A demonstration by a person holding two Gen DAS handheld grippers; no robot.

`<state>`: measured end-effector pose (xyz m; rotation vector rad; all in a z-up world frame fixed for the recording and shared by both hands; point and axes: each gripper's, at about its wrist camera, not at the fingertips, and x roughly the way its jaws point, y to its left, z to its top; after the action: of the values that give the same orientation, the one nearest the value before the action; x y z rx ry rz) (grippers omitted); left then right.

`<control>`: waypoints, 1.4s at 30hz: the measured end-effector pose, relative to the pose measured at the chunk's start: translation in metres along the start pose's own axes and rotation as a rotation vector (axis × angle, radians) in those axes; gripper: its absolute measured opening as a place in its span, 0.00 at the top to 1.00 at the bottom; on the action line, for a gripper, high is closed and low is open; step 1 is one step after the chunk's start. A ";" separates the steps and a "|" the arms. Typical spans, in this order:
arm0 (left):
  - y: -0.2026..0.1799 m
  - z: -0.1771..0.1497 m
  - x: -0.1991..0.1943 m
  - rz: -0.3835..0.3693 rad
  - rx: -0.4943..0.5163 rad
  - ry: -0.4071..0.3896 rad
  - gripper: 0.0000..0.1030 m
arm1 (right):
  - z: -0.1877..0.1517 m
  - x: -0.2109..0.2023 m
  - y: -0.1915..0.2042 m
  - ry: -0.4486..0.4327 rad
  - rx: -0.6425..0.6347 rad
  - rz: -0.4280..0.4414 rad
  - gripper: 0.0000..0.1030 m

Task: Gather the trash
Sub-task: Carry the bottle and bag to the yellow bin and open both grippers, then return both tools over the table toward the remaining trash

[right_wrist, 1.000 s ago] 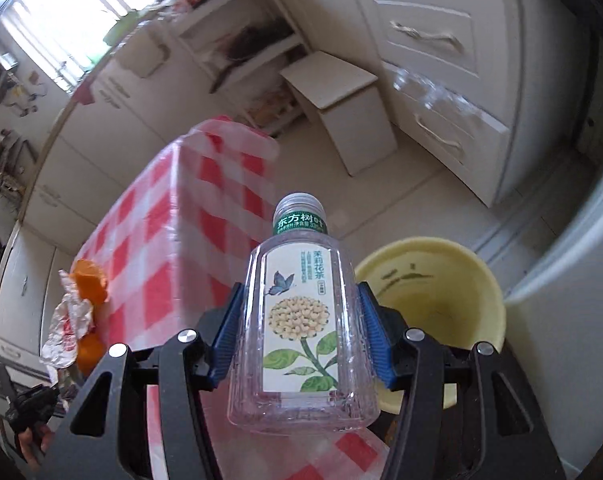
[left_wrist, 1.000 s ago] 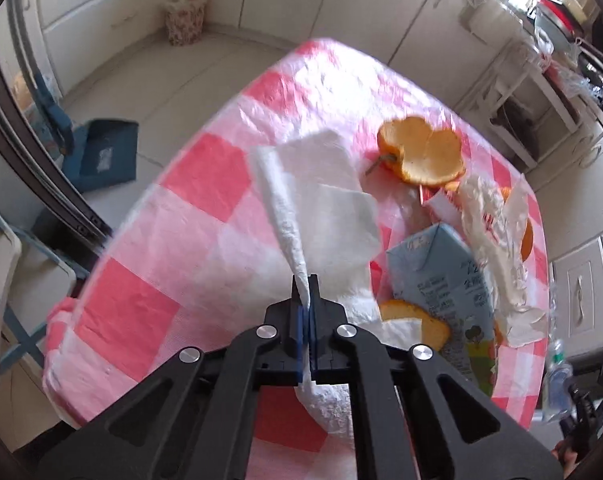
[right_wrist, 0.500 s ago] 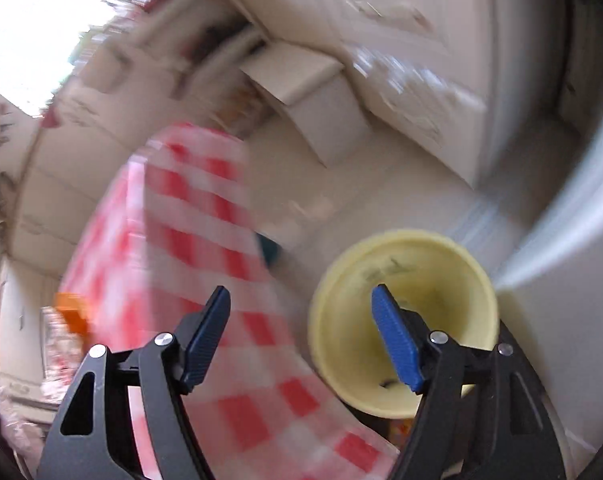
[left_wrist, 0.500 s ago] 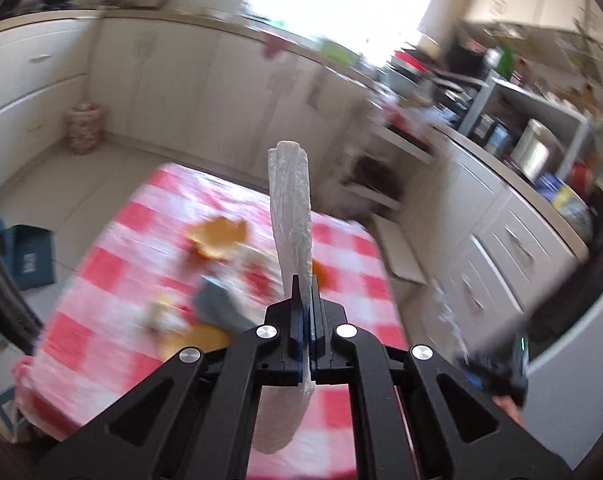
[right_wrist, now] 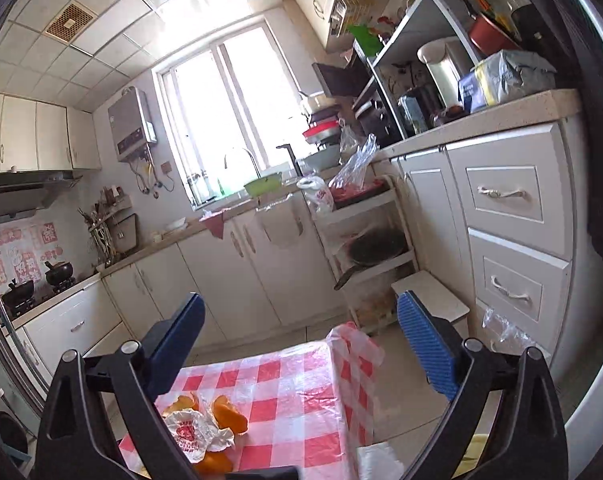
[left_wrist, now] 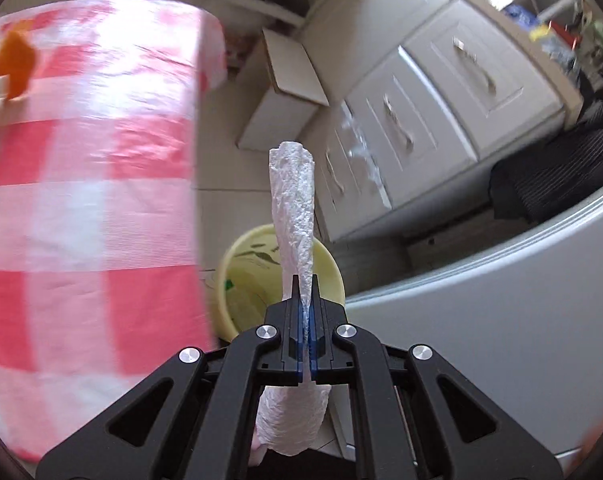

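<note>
The left hand-held gripper is tilting downward, pinching one crumpled white paper towel over the yellow bin at 6 o'clock of the checked worktop. The right hand-held gripper is pointing nearly level, its jaws having just been opening, standing spread with nothing between them. Three orange peels and one wrapper are lying on the worktop.

Both tools are built alike: the left gripper and the right gripper have matte black, angular linkage arms with triangular cut-outs and round silver screws at the pivots. Their fingers are faced with ribbed blue pads.
</note>
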<state>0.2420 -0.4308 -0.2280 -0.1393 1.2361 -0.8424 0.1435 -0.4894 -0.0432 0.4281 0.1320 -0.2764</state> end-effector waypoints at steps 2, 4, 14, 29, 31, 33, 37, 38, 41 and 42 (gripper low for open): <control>-0.018 0.002 0.028 0.019 0.031 0.033 0.98 | -0.002 0.014 -0.008 0.052 0.031 -0.001 0.10; -0.034 0.002 0.056 0.059 0.069 0.071 0.97 | -0.003 0.019 -0.011 0.072 0.048 -0.011 0.10; -0.040 0.009 0.110 0.181 0.073 0.157 0.44 | -0.002 0.013 0.004 0.061 0.035 0.019 0.10; 0.061 -0.010 -0.122 0.277 0.046 -0.136 0.23 | -0.001 0.013 0.038 0.055 0.154 0.208 0.08; 0.083 -0.018 -0.166 0.339 0.061 -0.212 0.22 | -0.002 0.015 0.048 0.072 0.178 0.253 0.08; 0.104 -0.025 -0.201 0.420 0.062 -0.276 0.21 | -0.009 0.020 0.071 0.102 0.100 0.247 0.08; 0.143 -0.035 -0.261 0.554 0.050 -0.401 0.18 | -0.040 0.026 0.113 0.200 -0.025 0.269 0.08; 0.154 -0.036 -0.275 0.599 0.048 -0.441 0.17 | -0.049 0.026 0.123 0.224 -0.066 0.276 0.08; 0.173 -0.039 -0.293 0.698 0.026 -0.515 0.15 | -0.076 0.025 0.149 0.266 -0.174 0.285 0.08; 0.181 -0.040 -0.297 0.709 0.004 -0.526 0.15 | -0.083 0.027 0.157 0.281 -0.203 0.290 0.08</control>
<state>0.2732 -0.1037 -0.1077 0.0807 0.7000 -0.1643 0.2096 -0.3234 -0.0612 0.2775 0.3666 0.0839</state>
